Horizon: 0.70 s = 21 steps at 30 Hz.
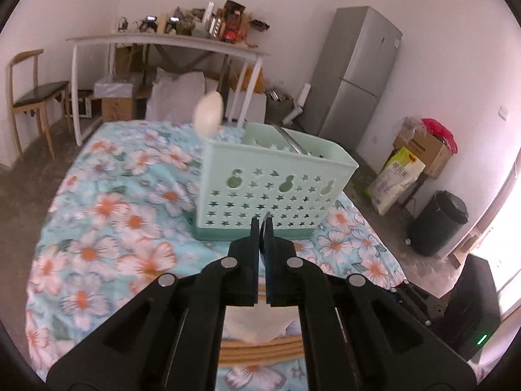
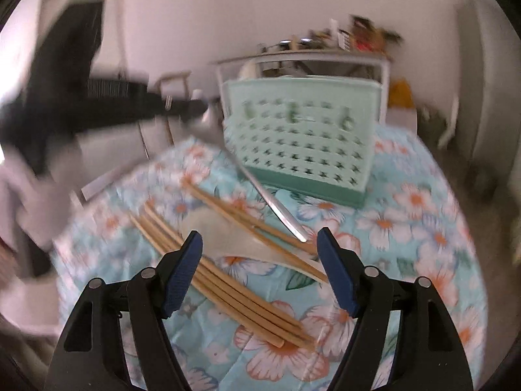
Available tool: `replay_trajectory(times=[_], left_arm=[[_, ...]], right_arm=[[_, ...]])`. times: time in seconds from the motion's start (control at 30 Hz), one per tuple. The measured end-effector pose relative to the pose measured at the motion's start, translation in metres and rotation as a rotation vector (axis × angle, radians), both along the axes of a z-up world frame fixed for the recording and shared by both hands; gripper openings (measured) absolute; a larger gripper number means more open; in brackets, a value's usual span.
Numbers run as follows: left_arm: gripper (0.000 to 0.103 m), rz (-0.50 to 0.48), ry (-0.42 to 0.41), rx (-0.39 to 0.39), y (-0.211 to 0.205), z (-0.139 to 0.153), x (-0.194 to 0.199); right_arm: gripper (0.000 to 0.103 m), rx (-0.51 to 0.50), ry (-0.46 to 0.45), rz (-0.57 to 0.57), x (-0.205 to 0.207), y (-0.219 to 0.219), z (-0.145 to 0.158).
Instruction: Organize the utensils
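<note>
Hovering shut and empty: left gripper [image 1: 263, 224], facing pale green perforated plastic utensil caddy [image 1: 276, 192] on floral tablecloth [image 1: 107, 215]; gaping wide over tan wooden chopsticks [image 2: 228, 280] and long steel utensil [image 2: 276, 208]: right gripper [image 2: 259, 244], gripping nothing

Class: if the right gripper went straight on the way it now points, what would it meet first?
Probably the white spoon lying across the wooden chopsticks, directly between the open right gripper fingers; blur leaves depth uncertain.
</note>
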<state>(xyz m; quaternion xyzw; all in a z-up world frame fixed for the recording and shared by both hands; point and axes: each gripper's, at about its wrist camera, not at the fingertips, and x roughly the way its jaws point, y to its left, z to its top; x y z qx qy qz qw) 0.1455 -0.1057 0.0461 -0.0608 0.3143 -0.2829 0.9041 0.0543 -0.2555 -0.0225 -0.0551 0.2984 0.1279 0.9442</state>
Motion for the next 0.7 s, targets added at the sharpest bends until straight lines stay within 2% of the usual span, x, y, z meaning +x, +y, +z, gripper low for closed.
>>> replay_trajectory(times=[0.1,0.17,0.37,0.53,0.7], left_arm=[[0.002,0.03,-0.021,-0.012,0.015,0.005,-0.01],[0.002,0.054,-0.035,-0.031,0.029,0.01,-0.015],[0.002,0.112,-0.05,-0.08,0.067,0.017,-0.018],[0.002,0.146,-0.055,-0.101,0.087,0.014,-0.017],[0.002,0.169,-0.047,-0.112,0.101,0.007,-0.013]], right_arm=[[0.059,-0.268,-0.003,0.063,0.002,0.029,-0.013],[0.053,-0.369,0.009,0.088,0.004,0.035,-0.019],[0.046,-0.486,0.052,0.153,0.015,0.038,-0.021],[0.039,-0.627,0.065,0.219,0.026,0.054,-0.028],[0.036,-0.681,0.087,0.286,0.03,0.063,-0.03]])
